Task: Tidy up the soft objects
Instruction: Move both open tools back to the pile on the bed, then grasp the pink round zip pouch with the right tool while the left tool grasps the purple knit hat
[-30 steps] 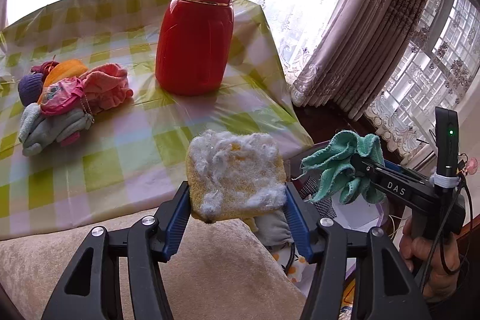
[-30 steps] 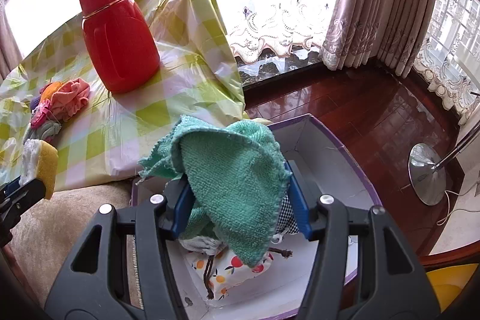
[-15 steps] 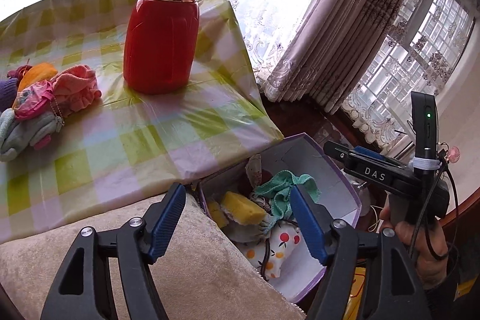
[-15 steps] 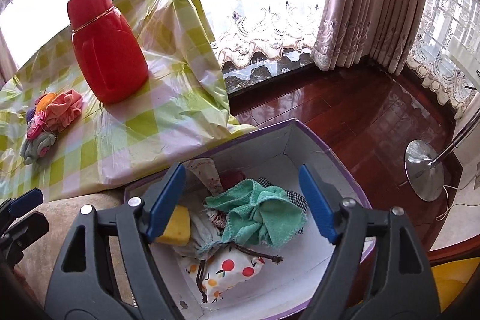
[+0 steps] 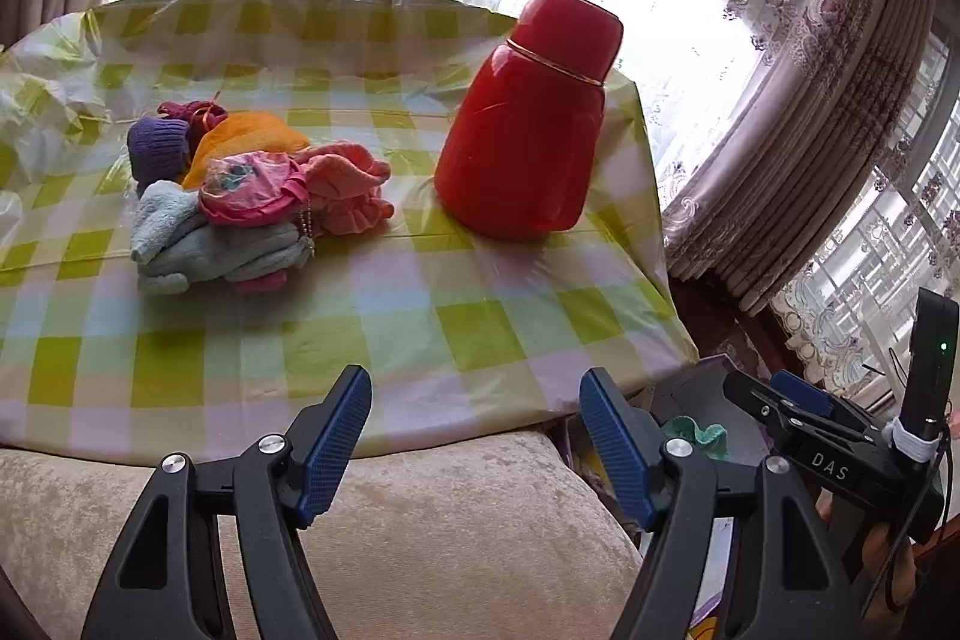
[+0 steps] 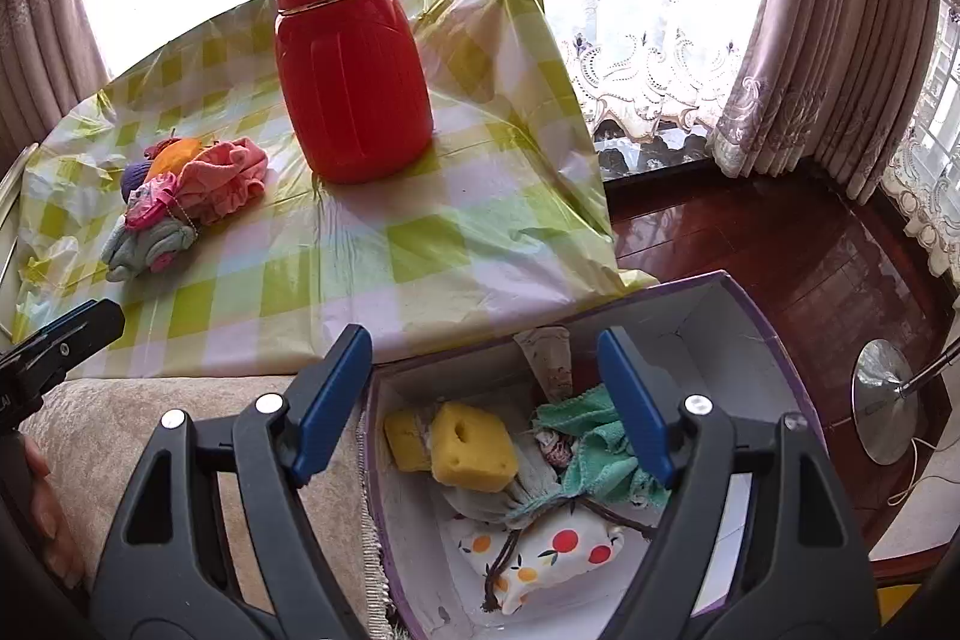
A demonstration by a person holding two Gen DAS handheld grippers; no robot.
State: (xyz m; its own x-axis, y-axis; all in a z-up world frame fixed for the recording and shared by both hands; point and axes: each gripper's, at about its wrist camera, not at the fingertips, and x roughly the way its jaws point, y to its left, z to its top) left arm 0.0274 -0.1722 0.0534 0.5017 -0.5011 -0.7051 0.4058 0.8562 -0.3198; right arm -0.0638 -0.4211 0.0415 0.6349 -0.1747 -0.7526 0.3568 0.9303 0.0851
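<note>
Both grippers are empty with their jaws spread wide: the left gripper [image 5: 474,436] points across the checked tablecloth [image 5: 372,322] toward the red flask [image 5: 528,118], and the right gripper [image 6: 480,400] hangs over the purple-edged box [image 6: 708,304] that sits below the table's near corner, to the right of the flask. What is left to sort is one heap of soft things [image 5: 252,196] lying on the cloth to the left of the flask, close to it but not touching. The heap seems to hold about six pieces: a purple knit piece [image 5: 157,147], a dark red one behind it, an orange cloth [image 5: 246,136], a pink frilly cloth [image 5: 351,187], a small pink pouch [image 5: 252,187] with a bead chain, and a pale blue fleecy item [image 5: 210,244] at the bottom; the exact count is uncertain because they overlap. All look light, limp and easy to squash, so a pinch on a thick fold or bunched edge should hold better than a flat face, and the tangled pieces may drag a neighbour along. The pouch looks smoother and might slip; its chain could snag. In the box there are two yellow sponges [image 6: 474,448], one green towel [image 6: 600,454], one fruit-print drawstring bag [image 6: 540,550], and some pale cloth underneath that cannot be counted.
</note>
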